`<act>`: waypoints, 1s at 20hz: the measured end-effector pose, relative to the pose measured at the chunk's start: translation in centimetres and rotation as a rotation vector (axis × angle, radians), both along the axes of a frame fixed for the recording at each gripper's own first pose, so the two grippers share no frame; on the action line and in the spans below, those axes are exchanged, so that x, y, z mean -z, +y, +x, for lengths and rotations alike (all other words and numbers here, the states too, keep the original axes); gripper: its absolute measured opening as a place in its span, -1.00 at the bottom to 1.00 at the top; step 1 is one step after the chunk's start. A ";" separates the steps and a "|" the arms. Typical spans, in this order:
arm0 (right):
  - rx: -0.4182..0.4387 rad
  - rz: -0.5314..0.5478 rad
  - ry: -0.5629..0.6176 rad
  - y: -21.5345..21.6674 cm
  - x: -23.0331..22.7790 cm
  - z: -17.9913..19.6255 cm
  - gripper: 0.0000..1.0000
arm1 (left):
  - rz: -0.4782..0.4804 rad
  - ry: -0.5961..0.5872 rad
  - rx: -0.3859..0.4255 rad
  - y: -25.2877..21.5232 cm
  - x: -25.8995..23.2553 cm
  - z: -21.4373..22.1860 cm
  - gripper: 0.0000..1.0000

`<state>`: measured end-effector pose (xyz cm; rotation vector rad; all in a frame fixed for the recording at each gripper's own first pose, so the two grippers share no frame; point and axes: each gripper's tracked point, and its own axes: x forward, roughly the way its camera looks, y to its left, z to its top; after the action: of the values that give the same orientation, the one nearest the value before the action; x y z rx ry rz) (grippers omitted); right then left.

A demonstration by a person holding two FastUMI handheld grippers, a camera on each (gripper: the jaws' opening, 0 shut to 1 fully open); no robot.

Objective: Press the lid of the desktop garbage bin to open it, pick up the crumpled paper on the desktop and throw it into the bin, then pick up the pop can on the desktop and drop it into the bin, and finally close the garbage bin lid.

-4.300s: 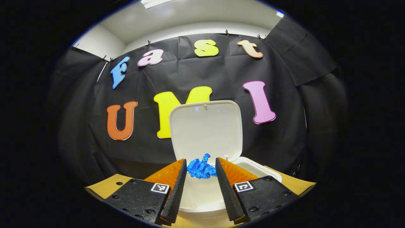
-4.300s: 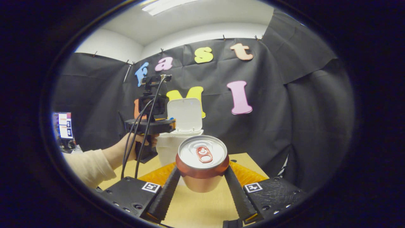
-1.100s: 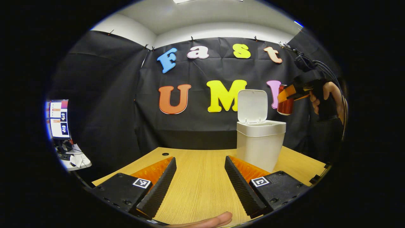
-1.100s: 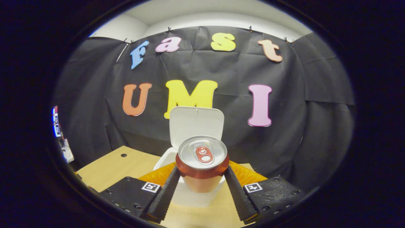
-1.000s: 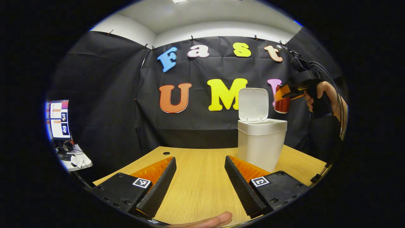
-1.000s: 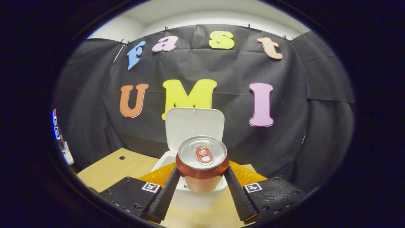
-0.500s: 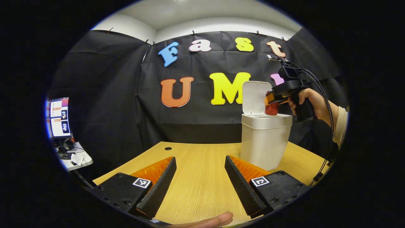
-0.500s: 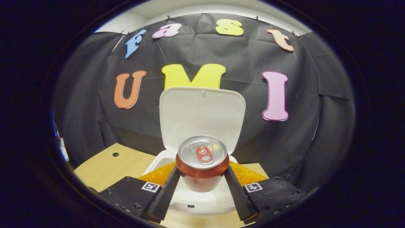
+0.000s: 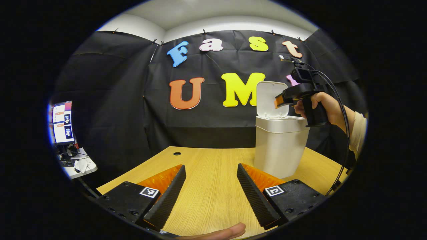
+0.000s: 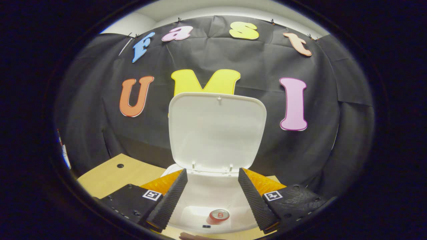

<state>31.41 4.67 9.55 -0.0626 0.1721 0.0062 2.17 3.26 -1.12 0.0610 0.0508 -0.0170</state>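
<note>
The white garbage bin stands on the wooden table with its lid raised upright. My right gripper hovers open right above the bin's mouth, facing the raised lid. The red pop can lies at the bottom inside the bin. In the left gripper view, the right gripper is held by a hand over the bin. My left gripper is open and empty, low over the table, left of and nearer than the bin.
The wooden table spreads in front of the left gripper, with a small round hole near its far edge. A fingertip shows at the bottom. A monitor and a cluttered side desk sit at the far left.
The right gripper opened over the bin and the pop can dropped inside. The left gripper has stayed put, open over the table.
</note>
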 end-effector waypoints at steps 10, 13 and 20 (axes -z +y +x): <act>-0.014 0.071 -0.212 -0.1 -12.9 0.3 0.90 | 0.005 -0.036 -0.089 1.9 0.1 0.0 0.98; 0.010 0.051 -0.234 0.2 -14.9 2.1 0.89 | -0.006 0.006 -0.054 0.7 0.7 0.8 0.99; 0.097 0.009 -0.244 -0.1 -16.2 8.1 0.89 | -0.025 -0.011 -0.059 2.0 0.4 1.1 0.99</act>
<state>39.52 4.53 25.79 -0.0459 -0.0691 -0.0976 3.27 5.22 -1.50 0.0351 0.0413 0.0415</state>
